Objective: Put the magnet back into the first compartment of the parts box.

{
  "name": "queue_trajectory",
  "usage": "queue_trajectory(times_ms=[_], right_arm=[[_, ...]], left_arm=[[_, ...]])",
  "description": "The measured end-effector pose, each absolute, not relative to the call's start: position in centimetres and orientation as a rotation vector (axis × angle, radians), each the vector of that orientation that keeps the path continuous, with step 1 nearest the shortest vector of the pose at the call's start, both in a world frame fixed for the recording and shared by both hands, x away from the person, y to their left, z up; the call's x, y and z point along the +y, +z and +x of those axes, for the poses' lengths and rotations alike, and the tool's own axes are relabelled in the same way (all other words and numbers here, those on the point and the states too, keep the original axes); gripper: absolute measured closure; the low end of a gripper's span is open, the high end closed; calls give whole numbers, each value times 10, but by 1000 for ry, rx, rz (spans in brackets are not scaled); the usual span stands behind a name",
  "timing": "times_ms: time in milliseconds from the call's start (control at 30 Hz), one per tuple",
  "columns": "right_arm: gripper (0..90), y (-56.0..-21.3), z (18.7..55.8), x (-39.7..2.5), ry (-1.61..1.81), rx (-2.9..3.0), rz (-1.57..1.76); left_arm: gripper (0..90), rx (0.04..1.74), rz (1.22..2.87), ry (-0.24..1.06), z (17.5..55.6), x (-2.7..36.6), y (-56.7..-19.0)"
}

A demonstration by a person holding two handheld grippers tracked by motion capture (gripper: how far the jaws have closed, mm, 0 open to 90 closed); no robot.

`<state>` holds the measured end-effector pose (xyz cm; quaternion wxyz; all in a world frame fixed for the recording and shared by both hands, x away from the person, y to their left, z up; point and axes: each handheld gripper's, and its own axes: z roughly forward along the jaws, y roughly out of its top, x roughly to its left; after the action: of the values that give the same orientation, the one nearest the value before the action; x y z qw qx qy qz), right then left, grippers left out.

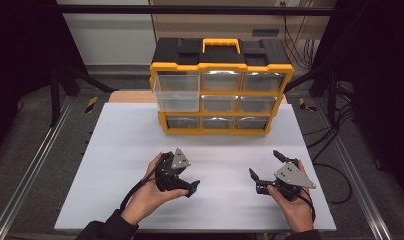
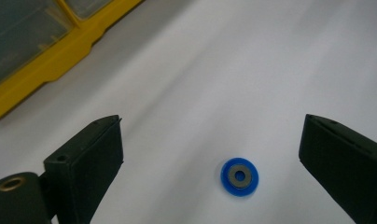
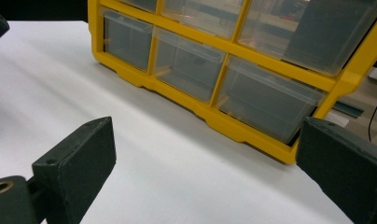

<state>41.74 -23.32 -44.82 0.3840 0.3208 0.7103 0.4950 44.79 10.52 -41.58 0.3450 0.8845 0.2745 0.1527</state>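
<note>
The left gripper (image 2: 210, 154) is hanging over the white table (image 1: 120, 150) with its jaws spread wide, gripping nothing. Between them, nearer the right-hand jaw in the left gripper view, a blue ring (image 2: 240, 176) with a grey metal centre is lying flat on the table, its hole facing straight up; being round, it is showing no long axis. The right gripper (image 1: 268, 167) is resting well apart to the right, jaws likewise spread and empty, pointing toward the yellow drawer cabinet (image 1: 221, 93), whose top-left drawer (image 1: 176, 92) is standing pulled out.
</note>
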Motion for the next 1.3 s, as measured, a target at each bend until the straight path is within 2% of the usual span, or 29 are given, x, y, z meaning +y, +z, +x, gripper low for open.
queue_trajectory(times_ms=[267,633,1300], right_arm=[[53,-448,417,-233,1263,1807,814],[53,-448,418,-233,1261,1808,809],[52,-448,417,-233,1264,1805,814]], left_arm=[[58,724,2331,330,448,99,-429],[61,709,2376,307,449,95,-441],[140,746,2414,239,455,98,-454]])
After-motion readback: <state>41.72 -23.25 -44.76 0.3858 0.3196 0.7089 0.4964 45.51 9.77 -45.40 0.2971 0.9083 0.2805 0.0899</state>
